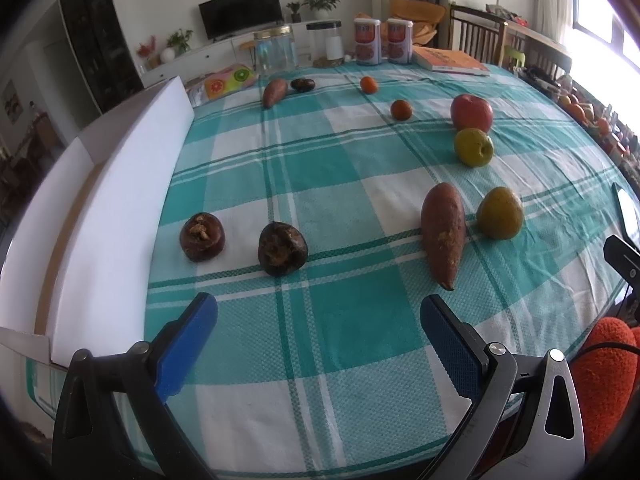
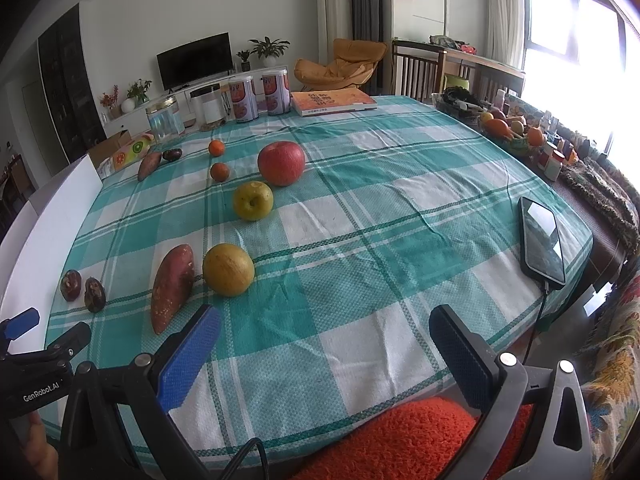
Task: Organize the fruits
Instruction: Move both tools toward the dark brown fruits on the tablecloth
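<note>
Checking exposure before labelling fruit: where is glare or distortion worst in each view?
Left wrist view: window at upper right blown out; table edge bows with fisheye. Right wrist view: window overexposed, washing out the fruit bowl; phone screen reflects light.

On the tablecloth (image 2: 360,208), the near sweet potato (image 2: 172,286) lies just left of a pear (image 2: 228,269), two chestnuts (image 2: 83,290) farther left, an apple (image 2: 281,162) well behind.

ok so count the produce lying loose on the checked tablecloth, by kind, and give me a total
Sweet potatoes: 2
Dark brown round fruits: 3
Small oranges: 2
Yellow-green fruits: 2
Red apple: 1
Total: 10
</note>
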`<state>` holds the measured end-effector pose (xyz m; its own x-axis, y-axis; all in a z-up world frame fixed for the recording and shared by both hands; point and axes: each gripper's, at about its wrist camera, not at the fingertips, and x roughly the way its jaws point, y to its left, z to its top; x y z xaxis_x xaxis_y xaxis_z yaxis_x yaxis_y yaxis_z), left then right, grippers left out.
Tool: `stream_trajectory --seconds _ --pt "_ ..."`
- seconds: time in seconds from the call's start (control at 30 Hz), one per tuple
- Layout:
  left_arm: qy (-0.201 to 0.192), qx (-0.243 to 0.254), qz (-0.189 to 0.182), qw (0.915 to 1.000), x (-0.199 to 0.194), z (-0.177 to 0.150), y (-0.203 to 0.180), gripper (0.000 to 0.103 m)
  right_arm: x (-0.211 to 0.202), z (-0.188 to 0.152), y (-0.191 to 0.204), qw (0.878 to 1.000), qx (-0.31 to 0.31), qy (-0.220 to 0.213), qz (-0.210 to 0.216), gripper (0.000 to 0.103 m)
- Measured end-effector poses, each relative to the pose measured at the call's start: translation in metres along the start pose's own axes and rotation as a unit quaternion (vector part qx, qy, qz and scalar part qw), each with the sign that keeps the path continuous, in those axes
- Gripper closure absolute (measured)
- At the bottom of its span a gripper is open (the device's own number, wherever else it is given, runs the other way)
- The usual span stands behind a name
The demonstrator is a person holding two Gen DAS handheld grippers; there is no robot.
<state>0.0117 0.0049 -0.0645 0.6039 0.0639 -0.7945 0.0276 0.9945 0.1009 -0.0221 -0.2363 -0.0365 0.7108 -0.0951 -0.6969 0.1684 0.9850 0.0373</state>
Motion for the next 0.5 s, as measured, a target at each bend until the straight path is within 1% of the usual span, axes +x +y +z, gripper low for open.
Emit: stream_trajectory --seconds 0.23,0.4,0.43,0.5 --pt "0.009 0.004 0.002 1.0000 0.005 -0.001 -0.002 0.001 0.000 -0.001 0.000 1.000 -0.003 0.001 -0.004 0.000" --pt "0.027 0.005 0.000 0.9996 0.014 -0.004 -0.002 0.001 0.005 -0.002 0.002 1.000 -0.002 0.003 -0.001 0.000" --pt "0.030 0.006 0.001 0.9995 0.016 -0.005 -0.003 0.001 0.006 -0.002 0.002 1.000 -0.005 0.002 -0.004 0.000" --pt "0.035 0.007 0.003 0.9994 0.020 -0.006 -0.003 0.001 0.005 0.000 0.002 0.999 -0.028 -0.007 -0.025 0.000"
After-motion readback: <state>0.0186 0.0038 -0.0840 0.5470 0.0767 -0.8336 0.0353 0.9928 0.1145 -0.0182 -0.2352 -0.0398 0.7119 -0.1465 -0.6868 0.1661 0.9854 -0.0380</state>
